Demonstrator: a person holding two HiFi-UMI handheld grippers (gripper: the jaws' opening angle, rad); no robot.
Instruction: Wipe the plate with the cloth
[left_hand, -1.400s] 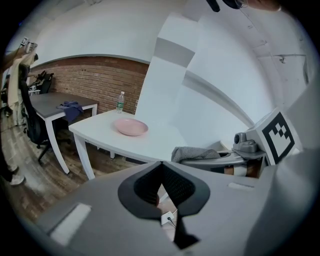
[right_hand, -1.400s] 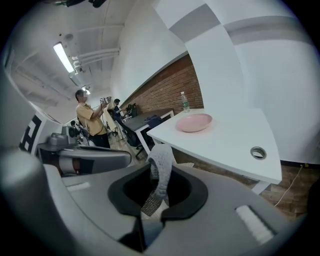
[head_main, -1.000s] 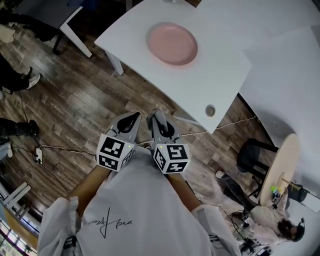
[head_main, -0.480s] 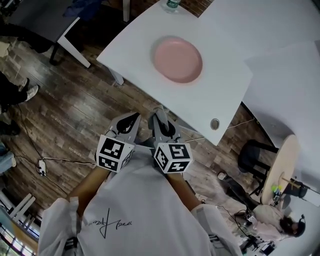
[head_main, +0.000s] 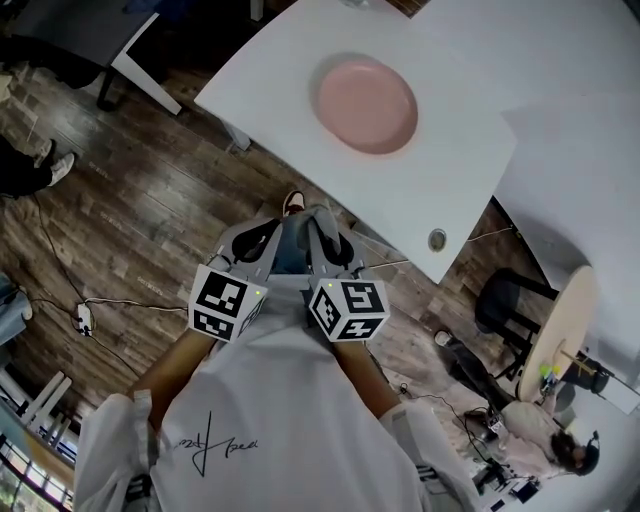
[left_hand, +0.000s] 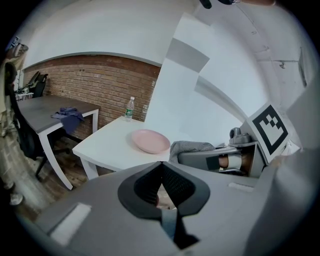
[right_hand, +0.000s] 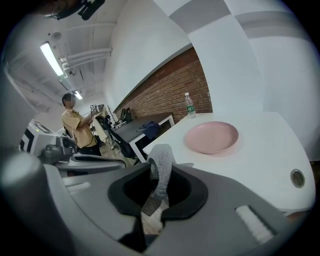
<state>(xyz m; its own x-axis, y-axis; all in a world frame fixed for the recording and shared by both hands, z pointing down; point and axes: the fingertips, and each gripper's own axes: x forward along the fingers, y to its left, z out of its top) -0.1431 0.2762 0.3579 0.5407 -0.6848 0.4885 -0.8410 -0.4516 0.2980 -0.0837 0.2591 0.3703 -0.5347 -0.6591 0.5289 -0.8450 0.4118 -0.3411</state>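
Leg (head_main: 290, 238) now between left gripper (head_main: 258, 240) and right gripper (head_main: 326, 236) gripping cloth (right_hand: 161, 167); plate (head_main: 367, 104) ahead

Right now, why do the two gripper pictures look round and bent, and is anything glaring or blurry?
Left gripper view: the wide-angle lens rounds the picture, blackens its corners and bows the brick wall; the plate is clear. Right gripper view: same rounding; the ceiling light glares white; the weave of the cloth shows clearly. Head view: straighter lines, even light.
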